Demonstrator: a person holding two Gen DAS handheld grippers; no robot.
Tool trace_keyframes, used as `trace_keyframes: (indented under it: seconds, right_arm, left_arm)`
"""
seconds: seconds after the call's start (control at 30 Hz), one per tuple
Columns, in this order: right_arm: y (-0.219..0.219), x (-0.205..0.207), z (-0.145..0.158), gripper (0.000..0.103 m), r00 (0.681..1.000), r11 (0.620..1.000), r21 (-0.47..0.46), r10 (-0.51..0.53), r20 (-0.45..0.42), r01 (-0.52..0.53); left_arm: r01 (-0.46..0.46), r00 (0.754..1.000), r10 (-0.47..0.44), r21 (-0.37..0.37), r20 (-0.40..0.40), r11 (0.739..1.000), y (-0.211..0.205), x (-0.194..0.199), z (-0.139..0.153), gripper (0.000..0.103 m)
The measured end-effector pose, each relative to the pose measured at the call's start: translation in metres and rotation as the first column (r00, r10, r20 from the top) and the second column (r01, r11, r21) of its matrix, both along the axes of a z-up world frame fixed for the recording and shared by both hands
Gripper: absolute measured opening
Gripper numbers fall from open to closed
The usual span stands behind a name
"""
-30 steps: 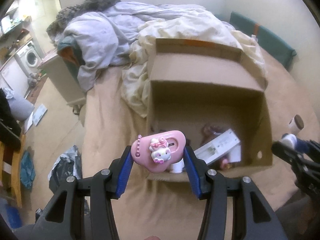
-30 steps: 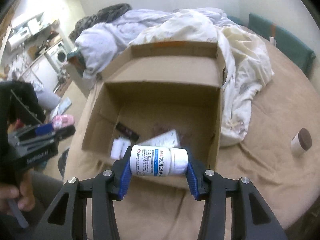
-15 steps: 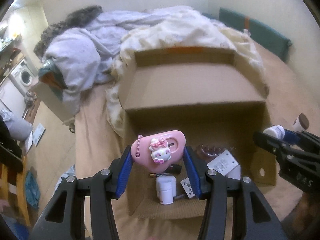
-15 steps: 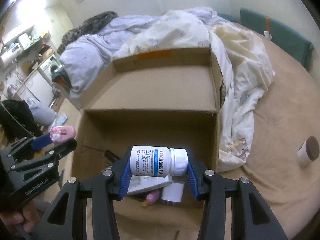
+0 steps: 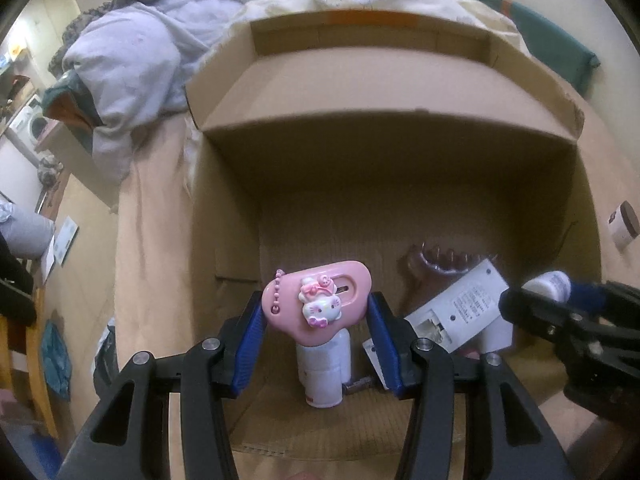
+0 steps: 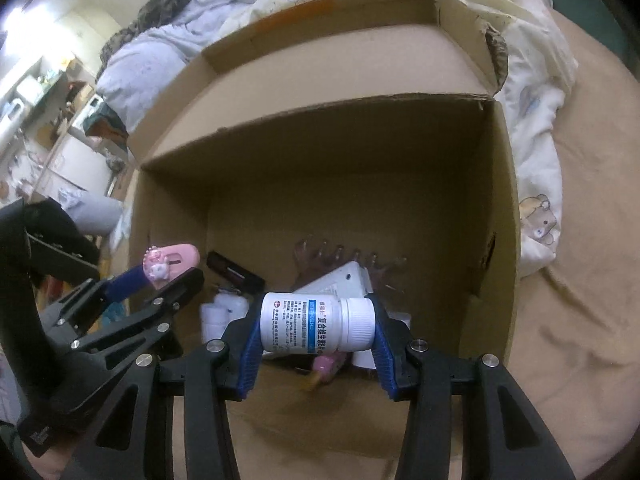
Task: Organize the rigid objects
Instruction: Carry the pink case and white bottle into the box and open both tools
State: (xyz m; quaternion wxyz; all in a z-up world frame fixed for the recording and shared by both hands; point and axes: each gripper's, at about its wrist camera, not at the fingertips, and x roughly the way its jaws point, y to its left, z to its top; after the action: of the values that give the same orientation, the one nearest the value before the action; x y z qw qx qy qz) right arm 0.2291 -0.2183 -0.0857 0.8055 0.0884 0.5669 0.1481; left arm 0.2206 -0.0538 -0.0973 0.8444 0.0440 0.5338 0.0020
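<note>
An open cardboard box (image 5: pixel 400 184) stands on a bed (image 6: pixel 580 320) covered by a tan sheet, with rumpled bedding (image 5: pixel 132 52) behind it; its floor already carries a white bottle (image 5: pixel 324 372), a white flat device (image 5: pixel 460 304), a translucent hair claw (image 6: pixel 340 256) and a dark stick-shaped item (image 6: pixel 236 272). Both grippers are poised above the box mouth, pointing steeply downward. The left gripper (image 5: pixel 316 332) is closed on a pink cartoon-cat case (image 5: pixel 316 300) with a bead chain; the right gripper (image 6: pixel 316 340) is clamped endwise on a white pill bottle (image 6: pixel 316 322), held lying sideways. The step in hand appears to be the deposit of both items into the box. The next move likely calls for lowering each load close to a free patch of the floor, clear of the items lying there, before the jaws are released. A small brown-lidded jar (image 5: pixel 624 224) remains on the bed outside the box, apparently still to be collected.
</note>
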Motion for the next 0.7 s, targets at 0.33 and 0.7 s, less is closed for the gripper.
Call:
trace_keyframes:
  seconds: [0.33, 0.7]
  right_arm:
    - [0.002, 0.000, -0.012, 0.050, 0.999, 0.999, -0.050, -0.001, -0.055, -0.002]
    - [-0.007, -0.002, -0.006, 0.080, 0.999, 0.999, -0.038, -0.017, -0.027, 0.016]
  left_arm:
    - [0.037, 0.999, -0.037, 0.065, -0.003, 0.997, -0.009, -0.004, -0.014, 0.047]
    - [0.030, 0.999, -0.029, 0.045, -0.013, 0.999, -0.002, -0.001, -0.019, 0.059]
